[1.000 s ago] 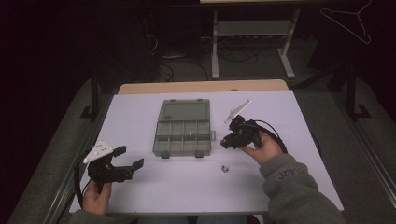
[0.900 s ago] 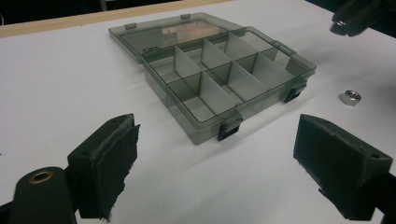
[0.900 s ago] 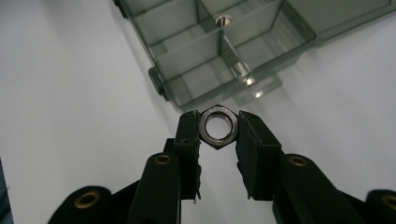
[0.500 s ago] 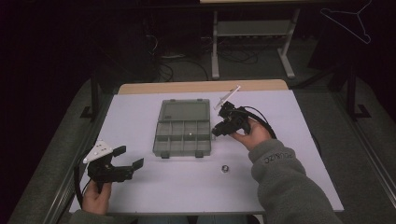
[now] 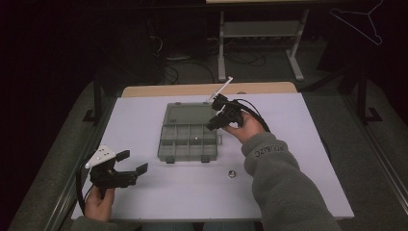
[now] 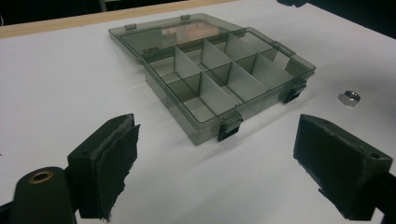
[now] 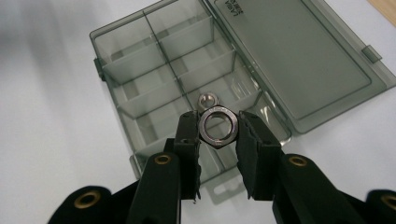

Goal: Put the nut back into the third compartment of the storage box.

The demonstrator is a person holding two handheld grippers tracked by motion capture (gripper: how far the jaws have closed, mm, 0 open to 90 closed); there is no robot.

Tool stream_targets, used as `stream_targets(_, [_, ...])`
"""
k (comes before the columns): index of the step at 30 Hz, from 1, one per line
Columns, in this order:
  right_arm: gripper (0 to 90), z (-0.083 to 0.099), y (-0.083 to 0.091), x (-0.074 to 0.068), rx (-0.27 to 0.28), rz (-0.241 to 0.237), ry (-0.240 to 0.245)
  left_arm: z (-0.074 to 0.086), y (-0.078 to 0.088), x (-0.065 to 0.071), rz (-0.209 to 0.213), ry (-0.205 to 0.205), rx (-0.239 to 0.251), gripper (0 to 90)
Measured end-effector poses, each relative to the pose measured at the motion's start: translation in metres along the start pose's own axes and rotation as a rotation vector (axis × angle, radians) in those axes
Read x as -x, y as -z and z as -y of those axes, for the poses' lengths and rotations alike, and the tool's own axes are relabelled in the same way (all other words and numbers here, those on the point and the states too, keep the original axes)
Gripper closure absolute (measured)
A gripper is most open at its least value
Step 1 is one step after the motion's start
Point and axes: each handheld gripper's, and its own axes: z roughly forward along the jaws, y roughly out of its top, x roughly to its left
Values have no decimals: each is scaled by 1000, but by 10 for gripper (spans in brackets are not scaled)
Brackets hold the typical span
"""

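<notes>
A grey see-through compartment box [image 5: 187, 142] [image 6: 224, 86] [image 7: 154, 88] lies open mid-table, its lid folded back flat. My right gripper [image 5: 215, 120] [image 7: 218, 128] hovers over the box's right side, shut on a silver hex nut [image 7: 218, 125]. Below it, a second small nut [image 7: 207, 99] rests inside one compartment. Another loose nut [image 5: 231, 173] [image 6: 349, 98] lies on the white table [image 5: 288, 144] near the box's front right corner. My left gripper [image 5: 132, 163] [image 6: 215, 172] stands open at the front left, low over the table, with nothing between its pads.
The table's wooden back edge [image 5: 207, 89] runs behind the box. A metal stand [image 5: 260, 33] and cables sit on the dark floor beyond. A cable [image 5: 255, 113] loops off the right gripper.
My right gripper has carried the nut up and to the left, from beside the box's right edge to over its compartments. The left gripper has stayed put.
</notes>
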Motion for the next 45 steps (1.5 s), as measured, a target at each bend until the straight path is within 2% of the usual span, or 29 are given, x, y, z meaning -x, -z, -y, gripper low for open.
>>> stream_targets(4, [693, -7, -6, 1, -1, -7, -1, 0, -1, 0, 2, 6, 8, 128])
stream_targets(6, [693, -13, -10, 2, 0, -10, -5, 0, 0, -1, 1, -8, 0, 128])
stream_targets(9, [693, -16, -13, 3, 3, -14, -7, 0, 0, -1, 1, -8, -4, 128])
stream_targets(17, [693, -27, -33, 5, -11, -16, -14, 0, 0, 0, 3, 0, 3, 128])
stream_targets(28, [693, -29, -69, 9, -49, -18, -33, 0, 0, 0, 6, -1, 3, 128])
stream_targets(36, [693, -27, -83, 10, -63, -24, -57, 0, 1, -1, 5, 0, 2, 128])
stream_targets(45, [692, -25, -94, 9, -80, -25, -63, 0, 1, -1, 6, 1, 5, 128])
